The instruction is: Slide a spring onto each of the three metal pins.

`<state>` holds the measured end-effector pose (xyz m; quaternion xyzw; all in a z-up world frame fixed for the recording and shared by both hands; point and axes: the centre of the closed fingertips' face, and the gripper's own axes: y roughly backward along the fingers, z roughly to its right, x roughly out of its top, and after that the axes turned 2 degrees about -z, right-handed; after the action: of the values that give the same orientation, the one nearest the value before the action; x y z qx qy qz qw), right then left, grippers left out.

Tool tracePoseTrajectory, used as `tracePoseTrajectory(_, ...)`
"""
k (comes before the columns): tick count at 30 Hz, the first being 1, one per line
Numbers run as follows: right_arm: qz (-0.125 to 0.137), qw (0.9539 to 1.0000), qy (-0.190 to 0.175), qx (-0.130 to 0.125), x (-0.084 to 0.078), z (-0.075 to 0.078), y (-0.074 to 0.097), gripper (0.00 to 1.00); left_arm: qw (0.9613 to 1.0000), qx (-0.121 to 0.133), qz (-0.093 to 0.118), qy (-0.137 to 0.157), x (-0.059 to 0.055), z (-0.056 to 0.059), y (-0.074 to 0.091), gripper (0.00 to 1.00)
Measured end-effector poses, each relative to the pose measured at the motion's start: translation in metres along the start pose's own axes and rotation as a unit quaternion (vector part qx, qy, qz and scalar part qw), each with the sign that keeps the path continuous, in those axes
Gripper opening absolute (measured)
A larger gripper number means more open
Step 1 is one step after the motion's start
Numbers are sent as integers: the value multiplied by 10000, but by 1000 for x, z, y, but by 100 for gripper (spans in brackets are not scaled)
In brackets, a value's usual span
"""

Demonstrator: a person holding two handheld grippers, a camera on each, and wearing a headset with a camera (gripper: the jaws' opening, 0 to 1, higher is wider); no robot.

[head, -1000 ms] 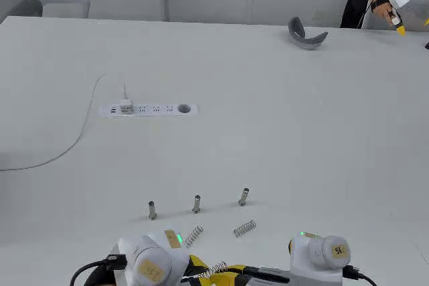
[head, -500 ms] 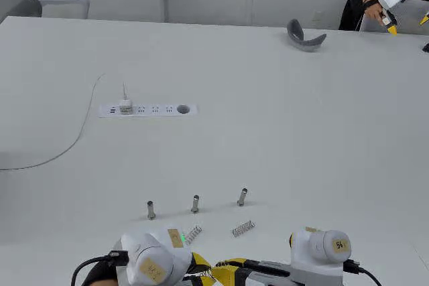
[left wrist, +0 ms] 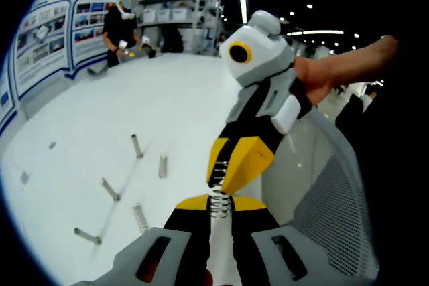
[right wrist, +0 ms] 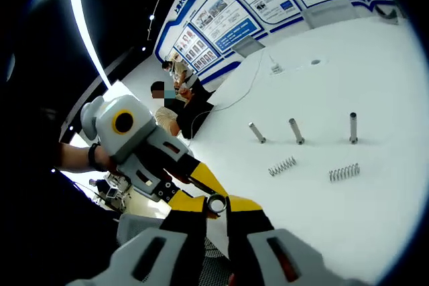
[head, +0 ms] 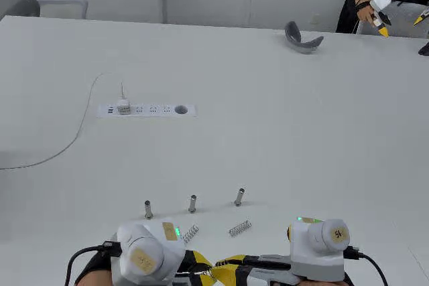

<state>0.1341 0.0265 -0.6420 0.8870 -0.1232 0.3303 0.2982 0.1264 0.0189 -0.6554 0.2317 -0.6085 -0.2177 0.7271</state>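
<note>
My yellow-tipped left gripper and right gripper have drawn tip to tip, both nipped shut on one small steel coil spring lying along my left jaws, near three short metal pins.

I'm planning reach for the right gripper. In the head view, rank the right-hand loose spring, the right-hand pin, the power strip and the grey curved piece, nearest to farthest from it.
From the right gripper:
1. Loose spring, on the table just ahead.
2. Pin, right end of the row.
3. Power strip, mid-table, to the left.
4. Grey curved piece, near the far edge.
</note>
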Motion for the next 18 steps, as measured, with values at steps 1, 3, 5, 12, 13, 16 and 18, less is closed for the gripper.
tracePoseTrajectory(1,-39,10000,67,-6,2,-1,1,12,10000,-18,32,8,2,0,0,10)
tracePoseTrajectory(3,-127,9996,267,-38,8,-1,4,12,9999,-41,119,-6,9,-1,1,10)
tracePoseTrajectory(5,-246,9983,534,-52,14,-3,7,12,9998,-82,208,-3,15,-2,2,10)
tracePoseTrajectory(12,-767,9885,1300,26,27,-9,14,12,9987,-250,426,-157,33,-3,8,10)
tracePoseTrajectory(13,-900,9854,1441,62,28,-12,14,12,9984,-286,441,-204,35,-3,9,10)
tracePoseTrajectory(16,-1266,9764,1744,146,26,-16,16,12,9978,-373,500,-233,37,-1,11,10)
tracePoseTrajectory(18,-1583,9660,2036,193,23,-17,17,12,9975,-427,513,-226,36,1,11,10)
